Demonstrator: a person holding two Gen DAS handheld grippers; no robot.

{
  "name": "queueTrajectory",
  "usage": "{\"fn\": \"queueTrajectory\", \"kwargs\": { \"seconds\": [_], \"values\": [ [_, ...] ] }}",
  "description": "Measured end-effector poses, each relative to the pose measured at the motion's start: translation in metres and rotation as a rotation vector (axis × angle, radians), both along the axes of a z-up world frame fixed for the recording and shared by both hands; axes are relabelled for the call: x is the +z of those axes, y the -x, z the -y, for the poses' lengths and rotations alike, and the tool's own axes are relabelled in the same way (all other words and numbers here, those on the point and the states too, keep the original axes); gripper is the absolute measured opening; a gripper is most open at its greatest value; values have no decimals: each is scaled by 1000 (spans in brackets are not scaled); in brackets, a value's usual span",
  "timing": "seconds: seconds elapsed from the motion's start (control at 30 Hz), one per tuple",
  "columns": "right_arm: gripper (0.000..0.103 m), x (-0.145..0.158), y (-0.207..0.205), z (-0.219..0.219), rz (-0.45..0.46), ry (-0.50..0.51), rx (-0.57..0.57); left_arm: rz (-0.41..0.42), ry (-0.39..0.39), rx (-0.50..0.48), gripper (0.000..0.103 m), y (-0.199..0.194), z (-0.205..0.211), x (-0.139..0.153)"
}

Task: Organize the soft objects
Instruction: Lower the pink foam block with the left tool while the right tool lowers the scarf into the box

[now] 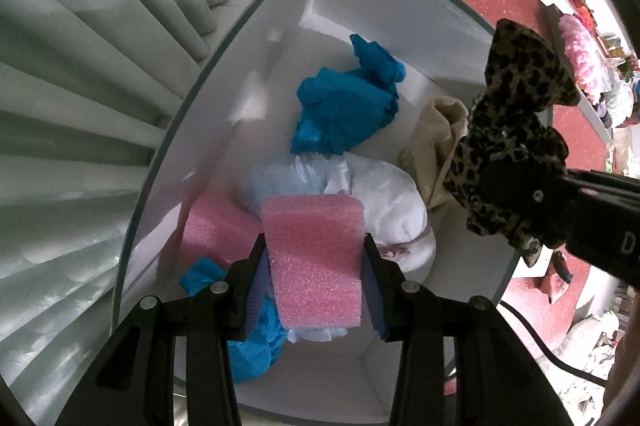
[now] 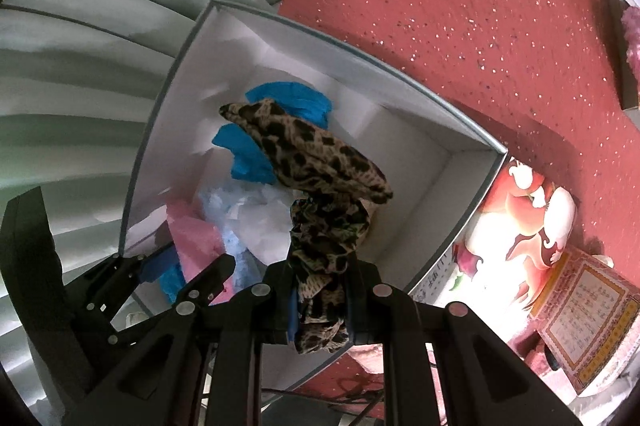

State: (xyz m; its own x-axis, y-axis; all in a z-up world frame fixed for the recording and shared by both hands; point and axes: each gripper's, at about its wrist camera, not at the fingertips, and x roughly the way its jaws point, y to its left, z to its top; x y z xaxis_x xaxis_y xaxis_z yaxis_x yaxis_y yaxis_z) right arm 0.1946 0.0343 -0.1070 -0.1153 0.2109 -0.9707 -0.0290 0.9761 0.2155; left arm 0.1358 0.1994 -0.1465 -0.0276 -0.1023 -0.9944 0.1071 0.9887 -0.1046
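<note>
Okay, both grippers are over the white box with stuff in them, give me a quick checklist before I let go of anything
1. Left gripper grip on the pink sponge: ok, pinched between both fingers.
2. Right gripper grip on the leopard-print cloth: ok, clamped, the free end dangling.
3. Sponge above the white box: ok, the box interior lies below it.
4. Cloth above the box: ok in the right wrist view; it hangs over the blue gloves.
5. Room in the box: ok, bare floor shows near the right wall, beside the beige cloth.
6. Height above the contents: cannot tell.
</note>
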Motion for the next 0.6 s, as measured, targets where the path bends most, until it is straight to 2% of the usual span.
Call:
{"fn": "queueTrajectory", "kwargs": {
  "seconds": [0.27, 0.5, 0.53, 0.57, 0.6],
  "values": [
    [18, -10, -5, -9, -8, -5, 21, -25, 2, 9, 46, 2, 0, -7],
    [19, -10, 2, -12, 1, -9, 45, -9, 12, -12, 49, 8, 2, -4],
    [26, -9, 3, -13, -1, -8, 48, -7, 11, -15, 57, 9, 3, -3],
    [46, -8, 4, -12, 0, -10, 45, -3, 9, -17, 64, 10, 4, -2],
    [64, -7, 5, -12, 2, -14, 38, 4, 6, -13, 77, 12, 3, -1]
  ]
}}
